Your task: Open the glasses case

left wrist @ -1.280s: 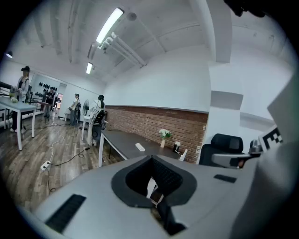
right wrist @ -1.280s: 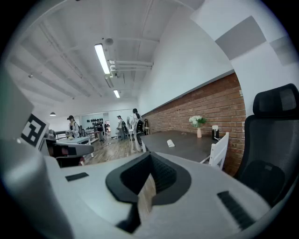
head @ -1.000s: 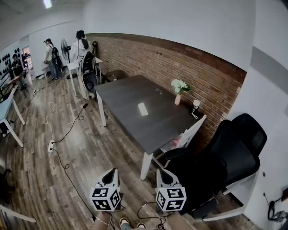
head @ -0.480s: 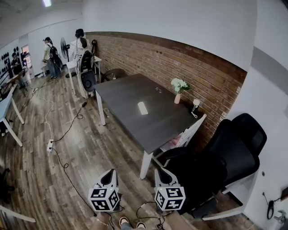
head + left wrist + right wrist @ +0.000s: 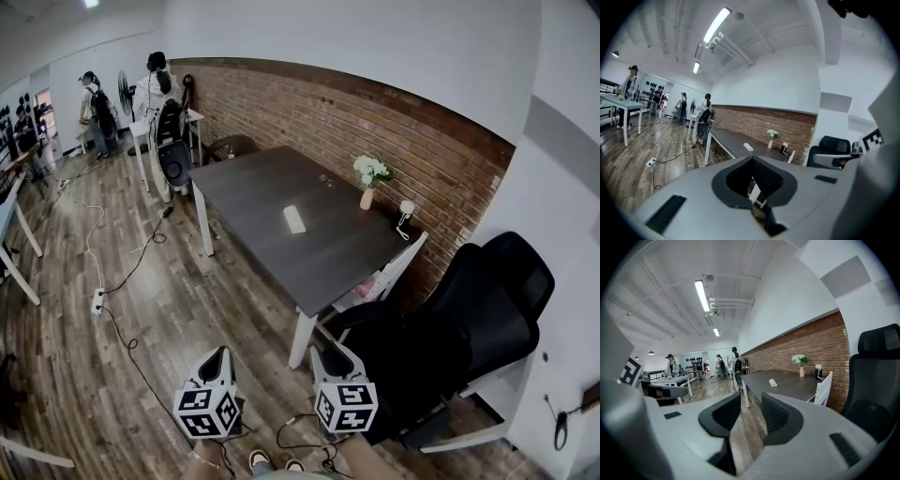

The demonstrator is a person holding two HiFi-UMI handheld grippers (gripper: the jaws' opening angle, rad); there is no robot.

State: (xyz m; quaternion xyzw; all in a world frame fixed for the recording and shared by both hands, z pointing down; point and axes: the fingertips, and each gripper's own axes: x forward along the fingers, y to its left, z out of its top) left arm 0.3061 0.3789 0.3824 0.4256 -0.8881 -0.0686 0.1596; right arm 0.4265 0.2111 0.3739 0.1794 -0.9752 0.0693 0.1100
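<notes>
The glasses case [image 5: 295,218] is a small white oblong lying shut near the middle of the dark table [image 5: 262,187]; it also shows far off as the case [image 5: 748,146] and the case [image 5: 773,382]. Both grippers hang low over the wooden floor, well short of the table. My left gripper [image 5: 217,359] [image 5: 752,161] has its jaws together with nothing in them. My right gripper [image 5: 330,354] [image 5: 751,401] stands open; its jaws have just been opening, and only floor shows between them.
A black office chair [image 5: 469,319] and a white chair [image 5: 398,267] stand at the table's near right end. A vase of flowers [image 5: 368,183] sits by the brick wall [image 5: 375,122]. Cables [image 5: 122,328] trail over the floor. People [image 5: 94,103] stand far left.
The right gripper's jaws have parted. Both grippers have slid a little left and down in the head view, and the table now sits slightly nearer.
</notes>
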